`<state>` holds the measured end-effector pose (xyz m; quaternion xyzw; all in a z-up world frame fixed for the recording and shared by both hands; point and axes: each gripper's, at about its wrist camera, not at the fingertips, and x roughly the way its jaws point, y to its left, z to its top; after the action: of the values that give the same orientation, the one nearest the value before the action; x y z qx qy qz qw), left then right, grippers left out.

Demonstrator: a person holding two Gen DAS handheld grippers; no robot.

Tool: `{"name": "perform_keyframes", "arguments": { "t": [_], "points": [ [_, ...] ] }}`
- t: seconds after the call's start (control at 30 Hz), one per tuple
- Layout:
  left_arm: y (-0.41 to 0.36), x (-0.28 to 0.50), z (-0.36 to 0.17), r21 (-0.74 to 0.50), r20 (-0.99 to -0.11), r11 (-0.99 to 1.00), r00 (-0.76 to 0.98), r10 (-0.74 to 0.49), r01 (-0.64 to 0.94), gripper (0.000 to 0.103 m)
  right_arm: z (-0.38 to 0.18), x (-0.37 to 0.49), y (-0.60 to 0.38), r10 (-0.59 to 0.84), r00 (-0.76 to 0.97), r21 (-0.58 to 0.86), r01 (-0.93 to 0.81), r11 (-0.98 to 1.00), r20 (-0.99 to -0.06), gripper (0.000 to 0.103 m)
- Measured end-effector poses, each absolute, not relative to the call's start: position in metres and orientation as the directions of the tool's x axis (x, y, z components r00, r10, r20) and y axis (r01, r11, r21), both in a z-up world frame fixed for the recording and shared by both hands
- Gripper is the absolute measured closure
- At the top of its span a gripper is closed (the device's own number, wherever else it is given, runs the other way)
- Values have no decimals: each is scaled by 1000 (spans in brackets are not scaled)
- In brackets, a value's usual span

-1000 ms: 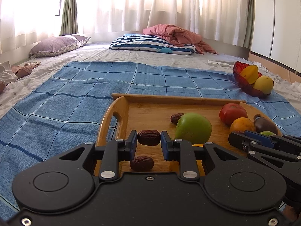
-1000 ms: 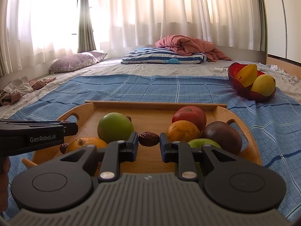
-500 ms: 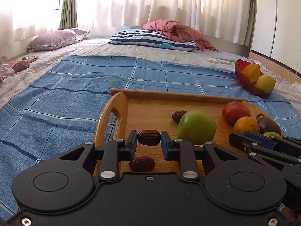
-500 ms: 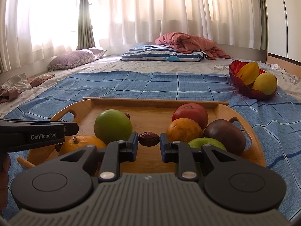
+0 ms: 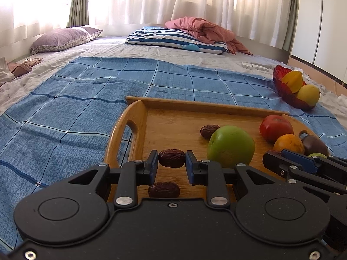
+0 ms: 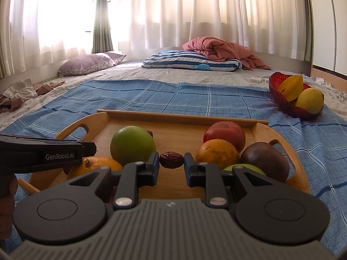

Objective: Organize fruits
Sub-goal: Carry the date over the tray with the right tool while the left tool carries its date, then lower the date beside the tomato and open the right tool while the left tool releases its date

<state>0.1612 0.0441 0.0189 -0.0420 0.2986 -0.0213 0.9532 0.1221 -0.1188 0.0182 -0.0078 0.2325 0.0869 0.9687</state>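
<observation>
Your wooden tray [image 6: 177, 117] holds mixed fruit; the red bowl [image 6: 276, 93] beyond it, two yellow ones. Each gripper, left [image 5: 171, 161] and right [image 6: 171, 160], clamps a date above the tray.

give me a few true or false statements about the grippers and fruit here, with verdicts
1. The left gripper is shut on a red date. True.
2. The right gripper is empty. False: it is also shut on a red date.
3. The red bowl sits on the wooden tray. False: it rests on the blue checked cloth, beyond the tray.
4. A green apple lies on the tray. True.
5. A loose red date lies on the tray below the left gripper. True.
</observation>
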Motion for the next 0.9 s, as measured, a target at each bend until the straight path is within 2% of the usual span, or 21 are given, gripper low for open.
{"name": "perform_keyframes", "arguments": {
  "t": [0.27, 0.63, 0.9],
  "points": [
    [50, 173, 19, -120, -595, 992, 798, -93, 26, 78, 21, 132, -116, 187, 850, 0, -215, 977, -493, 73],
    [52, 204, 30, -139, -612, 990, 784, -106, 26, 78, 50, 177, -135, 218, 777, 93, -202, 975, -591, 73],
    [49, 234, 34, -129, -636, 992, 766, -94, 14, 78, 47, 221, -141, 237, 711, 178, -158, 971, -662, 73]
  ]
}}
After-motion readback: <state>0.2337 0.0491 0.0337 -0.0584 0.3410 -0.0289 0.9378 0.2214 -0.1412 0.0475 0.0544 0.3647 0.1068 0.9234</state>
